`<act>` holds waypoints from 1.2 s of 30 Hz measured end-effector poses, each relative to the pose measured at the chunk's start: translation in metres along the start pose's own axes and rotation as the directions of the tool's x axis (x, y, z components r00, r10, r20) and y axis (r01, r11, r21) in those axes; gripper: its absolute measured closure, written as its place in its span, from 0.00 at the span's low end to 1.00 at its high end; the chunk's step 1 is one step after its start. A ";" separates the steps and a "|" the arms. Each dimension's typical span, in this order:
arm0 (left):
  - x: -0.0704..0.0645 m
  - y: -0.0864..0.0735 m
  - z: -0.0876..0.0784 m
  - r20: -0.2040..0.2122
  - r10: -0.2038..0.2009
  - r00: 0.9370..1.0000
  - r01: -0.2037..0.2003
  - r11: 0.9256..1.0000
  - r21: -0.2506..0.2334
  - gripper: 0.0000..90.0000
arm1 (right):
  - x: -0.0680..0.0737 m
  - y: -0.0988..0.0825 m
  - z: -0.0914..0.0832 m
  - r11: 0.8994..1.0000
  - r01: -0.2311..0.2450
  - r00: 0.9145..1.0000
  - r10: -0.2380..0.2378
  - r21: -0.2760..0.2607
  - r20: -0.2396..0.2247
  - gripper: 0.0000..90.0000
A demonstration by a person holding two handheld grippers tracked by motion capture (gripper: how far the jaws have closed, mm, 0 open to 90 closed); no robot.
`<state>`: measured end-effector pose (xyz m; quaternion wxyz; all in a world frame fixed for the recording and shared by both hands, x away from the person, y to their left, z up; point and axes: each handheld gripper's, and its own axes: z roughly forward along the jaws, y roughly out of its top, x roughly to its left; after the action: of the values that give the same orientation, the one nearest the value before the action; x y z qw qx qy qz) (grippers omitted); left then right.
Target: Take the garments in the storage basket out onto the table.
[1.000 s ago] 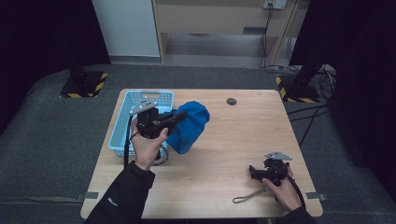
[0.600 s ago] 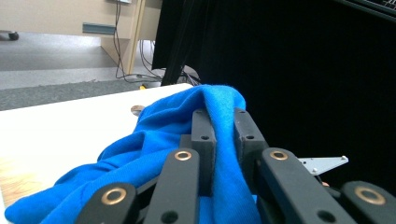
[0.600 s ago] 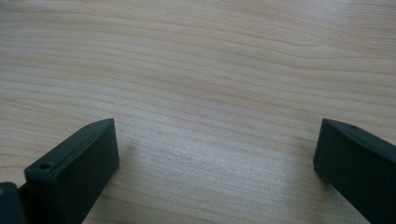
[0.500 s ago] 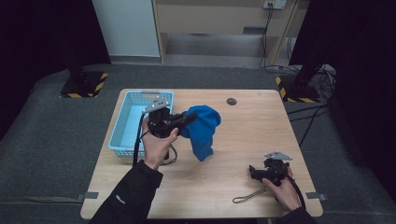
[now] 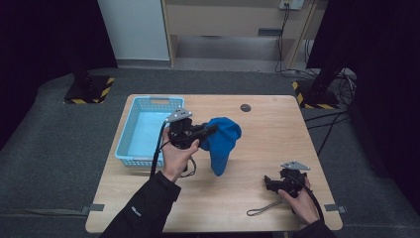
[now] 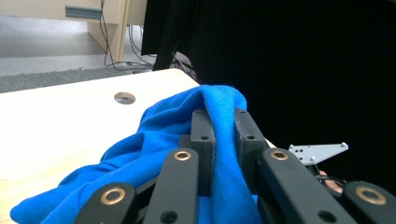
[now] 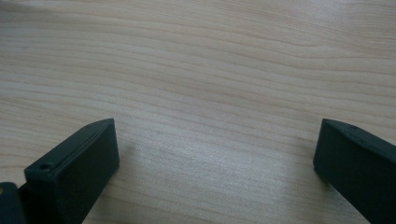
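we hold the blue cloth (image 5: 221, 141) pinched in our left gripper (image 5: 210, 131), hanging over the surface (image 5: 257, 144) right of the basket (image 5: 143, 131); our right gripper (image 5: 268, 182) rests open. the thin fold could slip free.

Left gripper (image 5: 210, 131) fingers clamped; right gripper (image 7: 215, 154) spread.

Bright blue cloth (image 5: 221, 141), pale blue basket (image 5: 143, 130), light wood-grain table (image 5: 267, 139), black hand-held gripper (image 5: 210, 130)
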<state>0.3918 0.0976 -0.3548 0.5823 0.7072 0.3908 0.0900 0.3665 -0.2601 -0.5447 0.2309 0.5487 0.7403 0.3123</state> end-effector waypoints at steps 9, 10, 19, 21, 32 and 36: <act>0.003 -0.015 0.017 0.004 -0.001 1.000 0.001 0.999 0.053 0.89 | 0.000 0.000 0.000 1.000 -0.001 1.000 0.001 0.000 0.000 0.00; 0.003 -0.017 0.019 0.003 -0.003 1.000 0.003 0.998 0.058 0.89 | 0.000 0.000 0.000 1.000 -0.001 1.000 0.001 0.000 0.000 0.00; 0.011 -0.033 0.031 -0.012 -0.012 1.000 0.013 0.996 0.088 0.89 | 0.000 0.000 0.000 1.000 0.000 1.000 0.000 0.000 0.000 0.00; 0.012 -0.036 0.033 -0.017 -0.014 1.000 0.015 0.996 0.091 0.88 | 0.000 0.000 0.000 1.000 -0.001 1.000 0.001 0.001 0.000 0.00; 0.019 -0.058 0.044 -0.026 -0.020 0.999 0.023 0.992 0.127 0.87 | 0.000 0.000 0.000 1.000 0.000 1.000 0.000 0.000 0.000 0.00; 0.018 -0.066 0.050 -0.029 -0.015 0.999 0.019 0.989 0.145 0.86 | 0.000 0.000 0.000 1.000 0.000 1.000 0.000 0.001 0.000 0.00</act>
<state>0.4037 0.0732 -0.4355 0.5246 0.7430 0.4104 0.0660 0.3665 -0.2601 -0.5447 0.2308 0.5487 0.7404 0.3121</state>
